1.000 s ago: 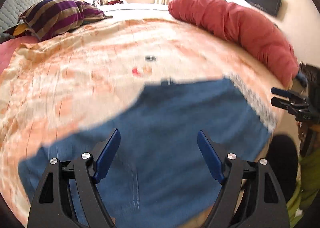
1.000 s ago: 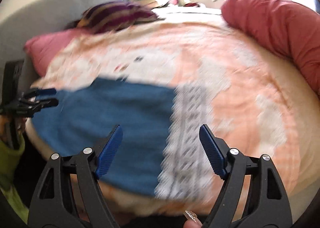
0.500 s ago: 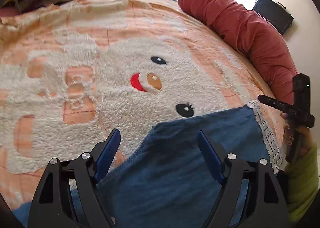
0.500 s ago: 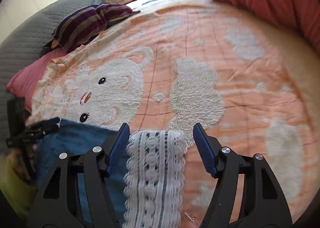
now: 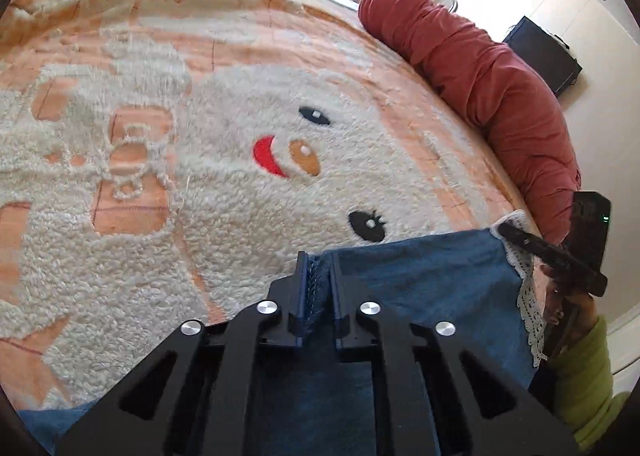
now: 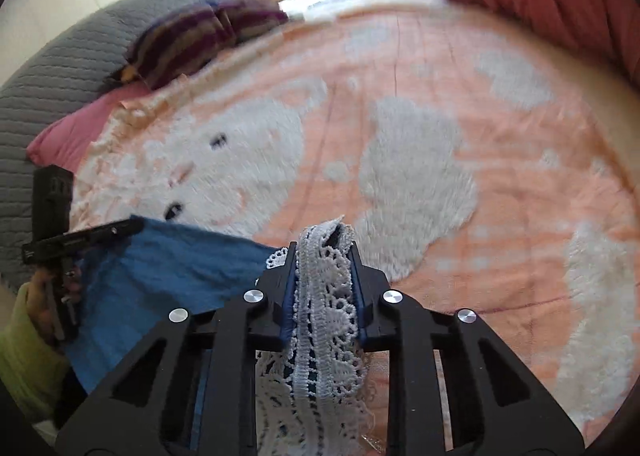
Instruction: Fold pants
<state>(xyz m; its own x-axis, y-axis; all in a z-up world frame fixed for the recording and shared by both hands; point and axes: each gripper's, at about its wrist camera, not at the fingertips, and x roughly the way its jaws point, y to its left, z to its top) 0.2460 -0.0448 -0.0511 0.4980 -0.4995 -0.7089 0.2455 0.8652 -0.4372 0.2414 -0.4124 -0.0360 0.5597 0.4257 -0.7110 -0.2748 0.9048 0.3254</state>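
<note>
Fingers of both grippers closed on one far edge of the blue cotton pants (image 5: 420,280) with white lace hem (image 6: 326,296); probably for a fold.
Left gripper (image 5: 318,274) pinches the stitched blue corner; right gripper (image 6: 324,256) pinches bunched lace; pants lie on the peach fleece blanket (image 5: 200,184), cloth running back beneath both tools.

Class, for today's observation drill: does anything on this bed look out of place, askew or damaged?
Nothing stands out. The blue pants lie on the blanket, with the left gripper shut on their stitched edge and the right gripper shut on their lace trim.
</note>
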